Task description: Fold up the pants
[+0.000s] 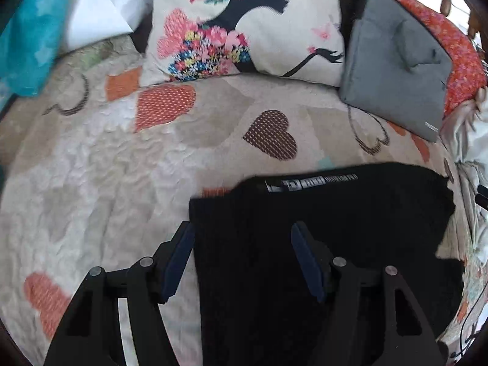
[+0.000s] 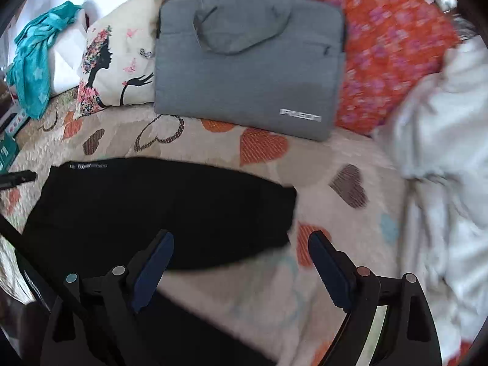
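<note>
We hold both grippers, left [image 1: 242, 256] and right [image 2: 241, 265], jaws apart, over black pants [image 1: 320, 244] on the bed [image 1: 106, 183].

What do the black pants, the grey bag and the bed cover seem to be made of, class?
Black pants: matte knit, seemingly; no sheen, lying limp.
Grey bag: woven fabric, probably; heathered surface, soft handles.
Bed cover: quilted textile; puckered stitching, printed hearts.
</note>
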